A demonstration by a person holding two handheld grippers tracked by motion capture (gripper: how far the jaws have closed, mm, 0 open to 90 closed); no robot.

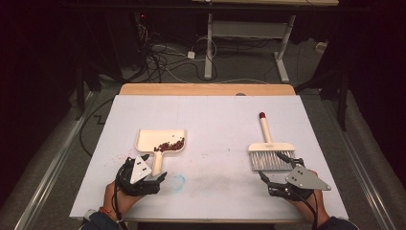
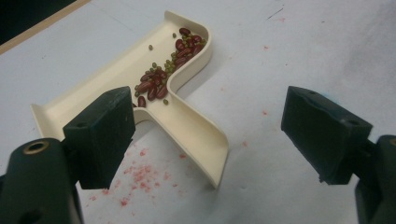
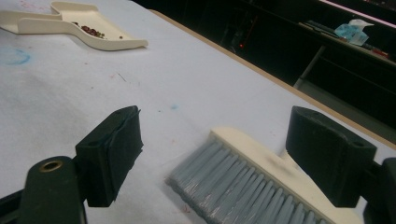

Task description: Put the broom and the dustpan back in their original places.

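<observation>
High view: one dustpan [image 1: 160,140], one brush [image 1: 269,151]; two hand-held grippers, left [image 1: 152,173] and right [image 1: 278,170], both agape, empty.

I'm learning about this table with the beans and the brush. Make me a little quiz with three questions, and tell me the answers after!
1. True or false: the dustpan has beans in it.
2. Which thing lies in front of the right gripper? A) a cup B) the brush C) a spoon
3. Fill in the word: the left gripper has its jaws ____ around the dustpan's handle.

Key:
1. True. Red and small green beans sit against the pan's back wall.
2. B. The brush lies flat on the table, bristles toward the person.
3. Open. The jaws stand apart, one on each side of the handle, not touching it.
</observation>
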